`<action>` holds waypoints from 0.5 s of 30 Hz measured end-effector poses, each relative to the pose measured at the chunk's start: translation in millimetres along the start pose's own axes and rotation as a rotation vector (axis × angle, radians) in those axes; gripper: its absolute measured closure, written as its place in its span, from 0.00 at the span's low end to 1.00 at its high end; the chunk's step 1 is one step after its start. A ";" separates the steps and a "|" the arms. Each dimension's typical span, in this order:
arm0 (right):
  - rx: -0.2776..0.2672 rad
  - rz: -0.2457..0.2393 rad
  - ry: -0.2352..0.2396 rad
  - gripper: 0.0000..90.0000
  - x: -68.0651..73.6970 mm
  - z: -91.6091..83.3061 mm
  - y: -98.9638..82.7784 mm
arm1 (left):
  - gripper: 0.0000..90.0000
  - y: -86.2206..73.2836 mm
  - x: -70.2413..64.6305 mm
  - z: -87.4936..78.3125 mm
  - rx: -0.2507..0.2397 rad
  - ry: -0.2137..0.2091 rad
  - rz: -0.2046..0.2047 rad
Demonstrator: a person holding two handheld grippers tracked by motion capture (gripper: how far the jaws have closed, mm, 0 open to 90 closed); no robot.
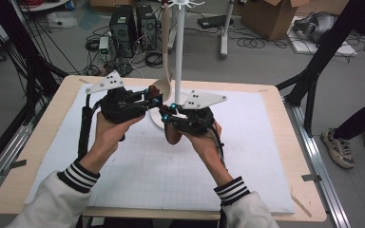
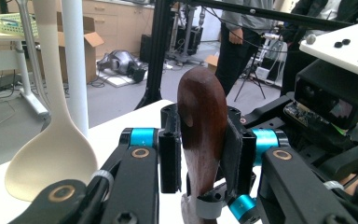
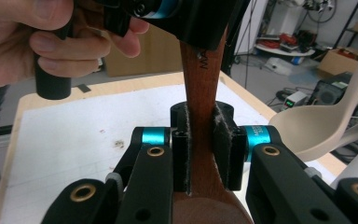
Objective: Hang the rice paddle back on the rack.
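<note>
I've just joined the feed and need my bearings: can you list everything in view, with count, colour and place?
Wooden spoon: one, dark brown, held between both claws above the mat.
Ladle: one, cream, hanging from the stand, bowl near the table.
Stand: one, white pole, middle of the table's far side.
Mat: one, white with a grid, covering the table.
Table: one, light wood.
Cardboard boxes: brown, on the floor behind.
Left claw: black, shut on the wooden spoon.
Right claw: black, shut on the wooden spoon.
</note>
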State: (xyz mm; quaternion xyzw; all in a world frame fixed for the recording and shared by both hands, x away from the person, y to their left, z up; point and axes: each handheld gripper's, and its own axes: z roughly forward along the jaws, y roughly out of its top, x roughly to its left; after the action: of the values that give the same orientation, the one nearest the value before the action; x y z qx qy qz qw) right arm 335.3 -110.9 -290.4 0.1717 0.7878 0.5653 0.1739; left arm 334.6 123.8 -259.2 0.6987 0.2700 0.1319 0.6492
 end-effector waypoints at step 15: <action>-0.018 -0.020 0.002 0.86 -0.6 1.3 -0.2 | 0.82 0.6 -7.2 1.0 -0.012 0.014 0.044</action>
State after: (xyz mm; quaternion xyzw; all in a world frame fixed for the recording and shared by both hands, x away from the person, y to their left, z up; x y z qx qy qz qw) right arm 336.4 -110.1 -290.9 0.1619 0.7846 0.5708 0.1803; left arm 329.3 119.0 -257.5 0.6998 0.2582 0.1526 0.6483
